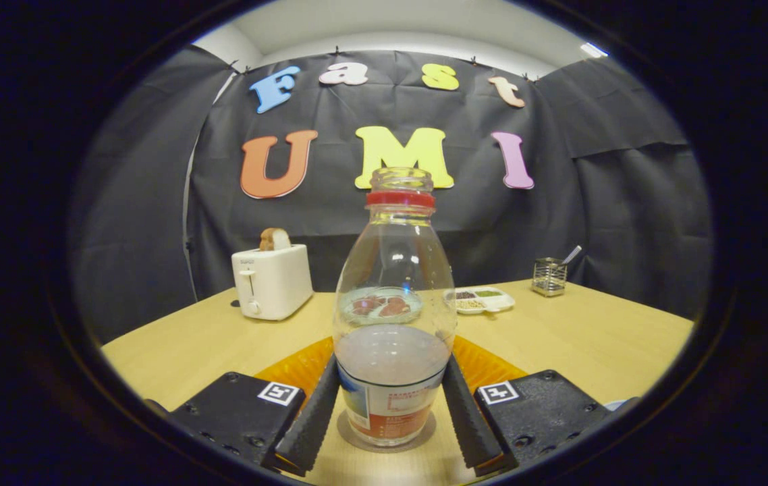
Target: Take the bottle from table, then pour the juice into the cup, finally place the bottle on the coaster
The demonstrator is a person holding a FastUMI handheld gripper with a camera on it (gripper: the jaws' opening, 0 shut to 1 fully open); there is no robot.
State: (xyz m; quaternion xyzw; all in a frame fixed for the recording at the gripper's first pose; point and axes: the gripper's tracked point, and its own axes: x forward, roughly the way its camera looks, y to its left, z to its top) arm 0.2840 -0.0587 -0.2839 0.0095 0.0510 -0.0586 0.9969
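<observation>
A wide wooden table (pixel 573 337) takes up most of the room in front of the black cloth wall. Standing upright on it, right in the middle, is a clear bottle (pixel 394 317) with a red ring at its open neck, a pinkish drink filling roughly its lower third, and a label round its base. It looks to be resting on the tabletop, with a faint round shadow under it.

The gripper (pixel 391 412) has its two fingers on either side of the bottle's lower part, one finger (pixel 310 422) against the left flank and the other against the right. Both appear to touch the bottle at the label, so the jaws are closed about as far as the bottle's width allows.

Just behind the bottle, showing on both sides of it, lies an orange ribbed coaster (pixel 488 368) flat on the table.

Farther back on the left stands a white toaster (pixel 271 280) with a slice of bread (pixel 275 239) poking out of its slot. To the right of the bottle, well beyond it, sits a small white divided dish (pixel 482 300) with bits of food in its sections, and farther right a little wire holder (pixel 550 277) with a spoon handle leaning out of it.
</observation>
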